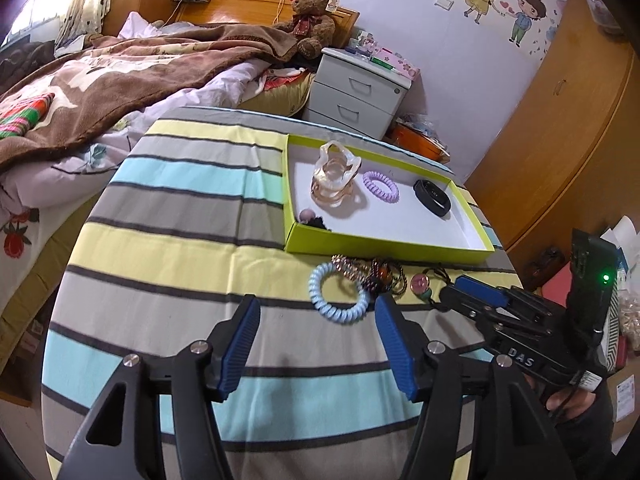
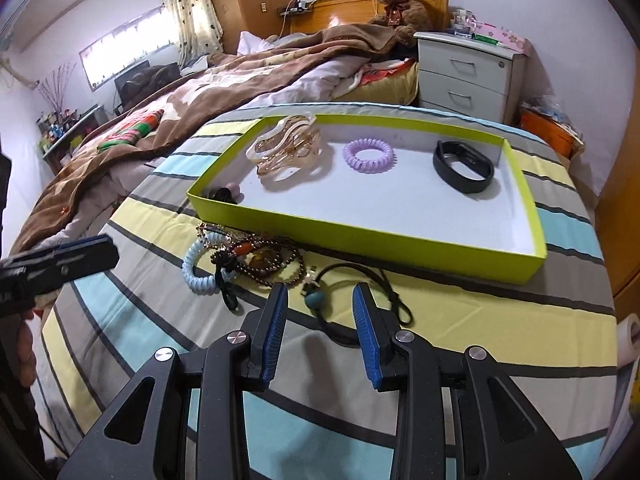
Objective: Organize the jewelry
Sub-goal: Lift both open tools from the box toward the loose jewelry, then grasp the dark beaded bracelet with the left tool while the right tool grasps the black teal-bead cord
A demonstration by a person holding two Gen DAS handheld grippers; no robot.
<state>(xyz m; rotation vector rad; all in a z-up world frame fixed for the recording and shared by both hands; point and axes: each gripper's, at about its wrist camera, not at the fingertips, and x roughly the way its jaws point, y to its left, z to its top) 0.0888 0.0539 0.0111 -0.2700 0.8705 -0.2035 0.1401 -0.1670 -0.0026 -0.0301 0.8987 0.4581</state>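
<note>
A green-rimmed tray (image 1: 384, 246) (image 2: 360, 240) on the striped cloth holds a clear hair claw (image 1: 334, 176) (image 2: 286, 152), a purple coil tie (image 1: 390, 198) (image 2: 352, 160), a black wristband (image 1: 438, 208) (image 2: 460, 184) and a small pink-ball tie (image 1: 310, 216). In front of it lies a tangle of beaded bracelets (image 1: 380, 276) (image 2: 264, 260) with a blue coil tie (image 1: 340, 315) (image 2: 196, 276). My left gripper (image 1: 316, 304) is open, the blue coil just ahead of its tips. My right gripper (image 2: 320, 292) is open over a teal bead (image 2: 313, 299) on a black cord.
The table's striped cloth (image 1: 180, 248) drops off at the left toward a bed with a brown blanket (image 1: 120, 80). A grey nightstand (image 1: 356, 92) stands behind the tray, and a wooden wardrobe (image 1: 560, 120) is to the right. A person's hand (image 1: 560, 400) holds the right gripper.
</note>
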